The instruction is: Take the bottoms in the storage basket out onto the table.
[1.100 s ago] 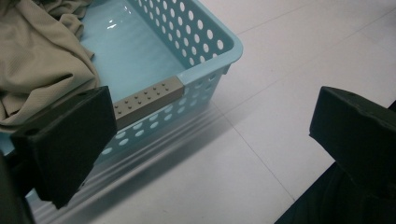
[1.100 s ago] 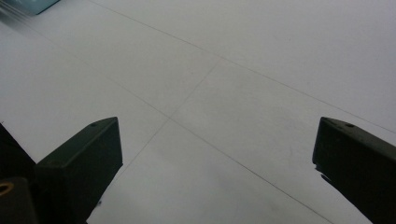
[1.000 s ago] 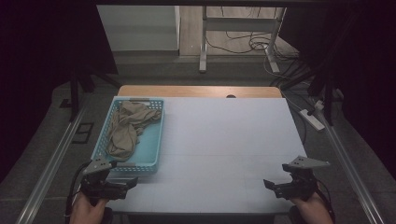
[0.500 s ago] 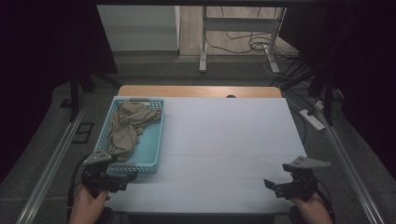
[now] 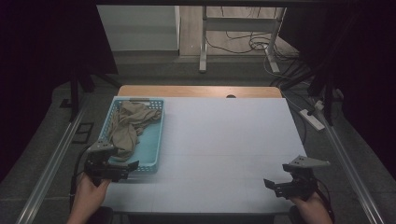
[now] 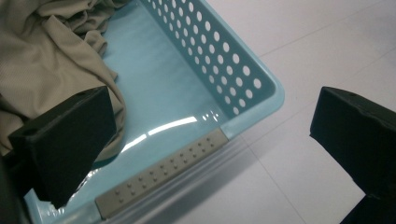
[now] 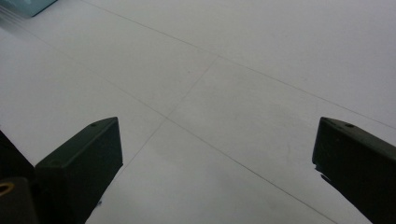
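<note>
Left tongs are being held released over the blue basket's corner at 8 o'clock; right tongs, released, at 4 o'clock, apparently above the worktop.

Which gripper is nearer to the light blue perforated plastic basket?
Left. The left gripper is at the basket's near edge, jaws open above its corner. The right gripper is across the white table, far away.

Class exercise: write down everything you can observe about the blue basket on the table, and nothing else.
The blue basket is a light blue, rectangular, shallow tray of glossy plastic, with side walls perforated by rows of round holes and a grey studded strip on its near rim. It stands flat at the left side of the white table, long side running away from the person. A crumpled beige cloth lies inside, leaving bare floor along the right. The open left gripper hovers at its near end.
</note>
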### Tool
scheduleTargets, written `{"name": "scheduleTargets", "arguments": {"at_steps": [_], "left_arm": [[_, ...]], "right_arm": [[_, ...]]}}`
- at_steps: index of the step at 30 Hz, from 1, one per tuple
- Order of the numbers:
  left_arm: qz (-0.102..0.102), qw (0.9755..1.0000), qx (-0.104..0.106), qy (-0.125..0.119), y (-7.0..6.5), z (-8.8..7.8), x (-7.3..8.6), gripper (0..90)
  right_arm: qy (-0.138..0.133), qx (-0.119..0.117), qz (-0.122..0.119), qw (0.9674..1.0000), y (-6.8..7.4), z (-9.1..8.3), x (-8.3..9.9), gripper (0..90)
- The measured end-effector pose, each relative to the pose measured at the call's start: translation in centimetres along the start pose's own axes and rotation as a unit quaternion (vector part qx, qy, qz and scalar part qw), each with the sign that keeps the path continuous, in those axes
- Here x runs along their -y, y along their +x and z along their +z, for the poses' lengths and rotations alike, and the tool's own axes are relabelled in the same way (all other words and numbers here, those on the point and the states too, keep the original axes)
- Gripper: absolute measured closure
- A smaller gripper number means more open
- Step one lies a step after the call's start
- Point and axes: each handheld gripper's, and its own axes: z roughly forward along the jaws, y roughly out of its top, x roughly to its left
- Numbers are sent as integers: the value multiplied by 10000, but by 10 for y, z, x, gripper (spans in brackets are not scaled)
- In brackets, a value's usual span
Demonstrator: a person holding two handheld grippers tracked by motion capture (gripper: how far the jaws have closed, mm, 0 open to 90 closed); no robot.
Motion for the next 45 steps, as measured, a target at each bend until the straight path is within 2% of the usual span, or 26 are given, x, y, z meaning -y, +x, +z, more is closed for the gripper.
{"name": "scheduleTargets", "arguments": {"at_steps": [8,13,26,36,45], "left_arm": [[-74,10000,12,-53,9,5,-15,0],[-89,9999,-53,-106,16,7,-23,0],[-259,9996,-50,-77,36,14,-31,1],[-217,9996,-99,137,48,21,-39,0],[-222,9993,-59,302,60,29,-49,0]], "right_arm": [[26,14,-21,10000,0,0,0,19],[61,45,-55,10000,1,1,0,20],[146,117,-140,9997,3,3,-1,19],[194,165,-193,9995,5,4,-1,20],[200,100,-242,9995,5,4,-1,19]]}}
